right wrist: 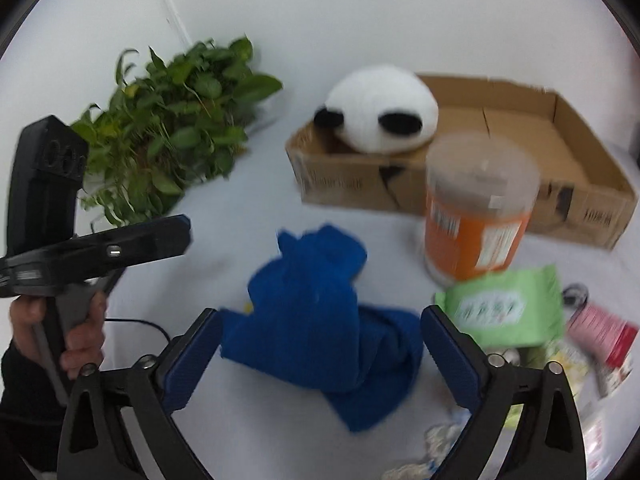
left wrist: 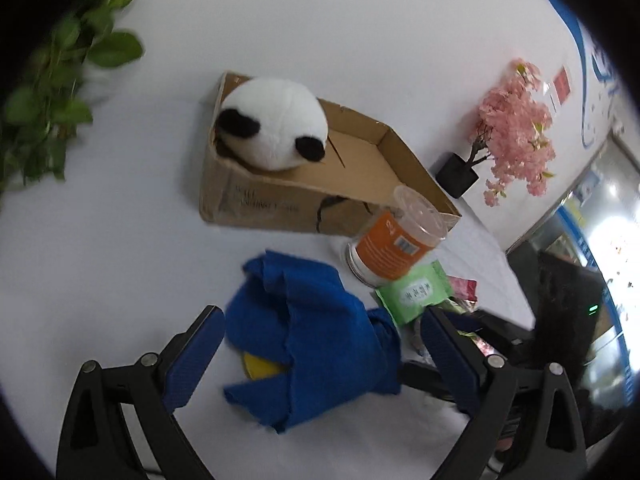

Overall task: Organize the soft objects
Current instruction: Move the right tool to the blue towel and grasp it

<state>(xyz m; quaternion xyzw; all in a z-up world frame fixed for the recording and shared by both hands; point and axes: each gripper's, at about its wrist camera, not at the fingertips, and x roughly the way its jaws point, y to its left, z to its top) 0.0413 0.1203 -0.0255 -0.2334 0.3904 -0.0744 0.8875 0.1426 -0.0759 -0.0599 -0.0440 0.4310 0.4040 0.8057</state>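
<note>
both my tools are spread wide, left tool [left wrist: 320, 354] and right tool [right wrist: 322, 350], around the crumpled blue cloth [left wrist: 308, 336] on the white bench [left wrist: 120, 248]. panda plush [left wrist: 272, 124] sits in the cardboard box [left wrist: 384, 168].

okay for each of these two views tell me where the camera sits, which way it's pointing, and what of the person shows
Left wrist: rides the left tongs, looking down over the blue cloth toward the cardboard box; only its open fingers show.
Right wrist: rides the right tongs, facing the same cloth; the person's hand shows at left.
Shared: cloth, box, panda plush, orange canister.
</note>
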